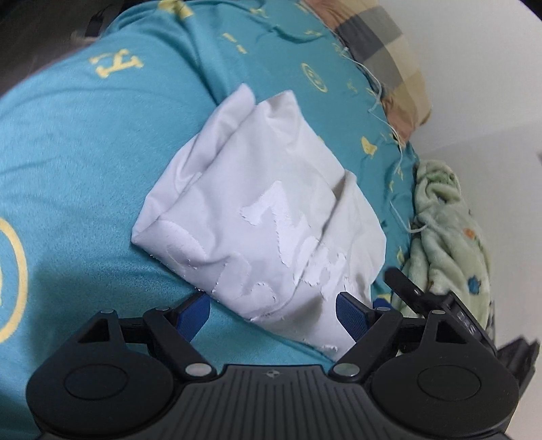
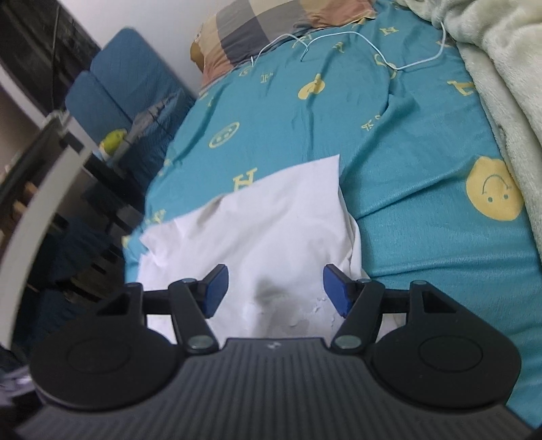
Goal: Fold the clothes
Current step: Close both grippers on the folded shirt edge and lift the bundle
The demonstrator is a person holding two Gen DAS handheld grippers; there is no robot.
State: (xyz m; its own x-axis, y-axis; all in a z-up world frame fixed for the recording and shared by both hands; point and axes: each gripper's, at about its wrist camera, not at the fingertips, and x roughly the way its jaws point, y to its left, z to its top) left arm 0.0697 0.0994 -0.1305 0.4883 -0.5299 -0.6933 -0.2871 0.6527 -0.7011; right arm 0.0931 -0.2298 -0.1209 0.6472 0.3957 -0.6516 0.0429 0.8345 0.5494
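Observation:
A white garment (image 1: 257,216) with white printed lettering lies folded into a compact bundle on the teal bed sheet (image 1: 84,162). My left gripper (image 1: 272,313) is open, its blue pads either side of the bundle's near edge, holding nothing. In the right wrist view the same white garment (image 2: 267,230) lies flat on the sheet (image 2: 423,237). My right gripper (image 2: 275,289) is open just above its near part, empty. Part of the right gripper (image 1: 440,304) shows at the right edge of the left wrist view.
A plaid pillow (image 2: 257,30) lies at the head of the bed, also in the left wrist view (image 1: 382,57). A pale green fleece blanket (image 1: 443,230) is heaped along one side (image 2: 501,84). A white cable (image 2: 372,44) lies on the sheet. A blue padded chair (image 2: 125,91) stands beside the bed.

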